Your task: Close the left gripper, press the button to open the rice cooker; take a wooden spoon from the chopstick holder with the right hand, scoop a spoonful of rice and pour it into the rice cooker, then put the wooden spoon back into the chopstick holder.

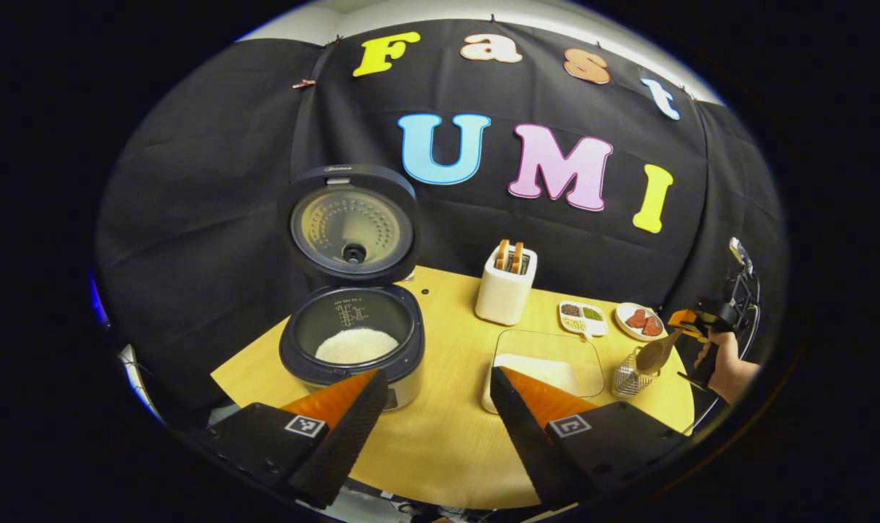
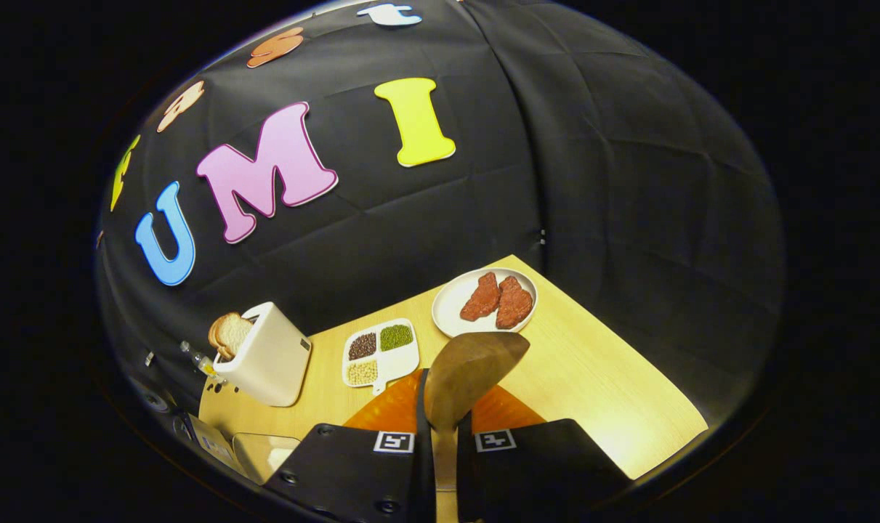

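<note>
I am clamping my right gripper (image 2: pixel 443 428) on the wooden spoon (image 2: pixel 469 374), its bowl jutting ahead of the fingers; my left gripper (image 1: pixel 436 403) is gaping wide, empty, facing the open rice cooker (image 1: pixel 352 341).

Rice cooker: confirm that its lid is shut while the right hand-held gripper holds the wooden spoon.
Not right. The left gripper view shows the rice cooker with its lid standing open and rice in the pot. The rest holds: the right hand-held gripper is shut on the wooden spoon.
</note>
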### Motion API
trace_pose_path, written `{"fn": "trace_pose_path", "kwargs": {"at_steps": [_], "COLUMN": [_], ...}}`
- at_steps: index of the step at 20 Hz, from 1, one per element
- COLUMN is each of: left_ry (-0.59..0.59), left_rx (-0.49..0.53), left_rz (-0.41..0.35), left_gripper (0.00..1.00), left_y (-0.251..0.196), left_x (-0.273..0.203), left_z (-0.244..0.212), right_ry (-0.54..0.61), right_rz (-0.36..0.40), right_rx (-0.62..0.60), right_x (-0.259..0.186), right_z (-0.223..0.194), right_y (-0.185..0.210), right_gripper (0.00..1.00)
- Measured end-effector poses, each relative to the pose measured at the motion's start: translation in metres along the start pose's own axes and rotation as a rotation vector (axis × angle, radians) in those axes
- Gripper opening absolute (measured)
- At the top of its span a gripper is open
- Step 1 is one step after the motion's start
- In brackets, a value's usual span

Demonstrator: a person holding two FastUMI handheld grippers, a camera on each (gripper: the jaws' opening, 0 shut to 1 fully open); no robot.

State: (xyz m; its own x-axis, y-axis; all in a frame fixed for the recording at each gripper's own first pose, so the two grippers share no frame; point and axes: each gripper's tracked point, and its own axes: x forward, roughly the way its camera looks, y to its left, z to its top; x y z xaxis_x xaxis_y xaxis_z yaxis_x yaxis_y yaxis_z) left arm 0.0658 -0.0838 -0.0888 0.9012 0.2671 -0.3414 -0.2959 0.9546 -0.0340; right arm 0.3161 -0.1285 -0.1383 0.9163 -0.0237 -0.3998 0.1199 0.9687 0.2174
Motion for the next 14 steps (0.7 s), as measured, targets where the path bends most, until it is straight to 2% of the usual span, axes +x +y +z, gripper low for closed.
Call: {"fn": "trace_pose_path", "kwargs": {"at_steps": [5,14], "left_ry": [-0.018,0.006], "left_rx": [-0.015,-0.041], "left_rz": [-0.031,-0.061], "left_gripper": [0.95,0.95], "left_y": [0.027,0.065], "left_x": [-0.002,0.002], "left_z": [0.003,-0.014], "right_ry": [-0.047,-0.045], "right_rz": [0.046,0.256], "right_rx": [-0.008,-0.052], "right_x": [-0.030,-0.072], "right_z": [0.017,-0.002], "right_y": [0.034,0.142], "right_gripper": [0.16,0.16]}}
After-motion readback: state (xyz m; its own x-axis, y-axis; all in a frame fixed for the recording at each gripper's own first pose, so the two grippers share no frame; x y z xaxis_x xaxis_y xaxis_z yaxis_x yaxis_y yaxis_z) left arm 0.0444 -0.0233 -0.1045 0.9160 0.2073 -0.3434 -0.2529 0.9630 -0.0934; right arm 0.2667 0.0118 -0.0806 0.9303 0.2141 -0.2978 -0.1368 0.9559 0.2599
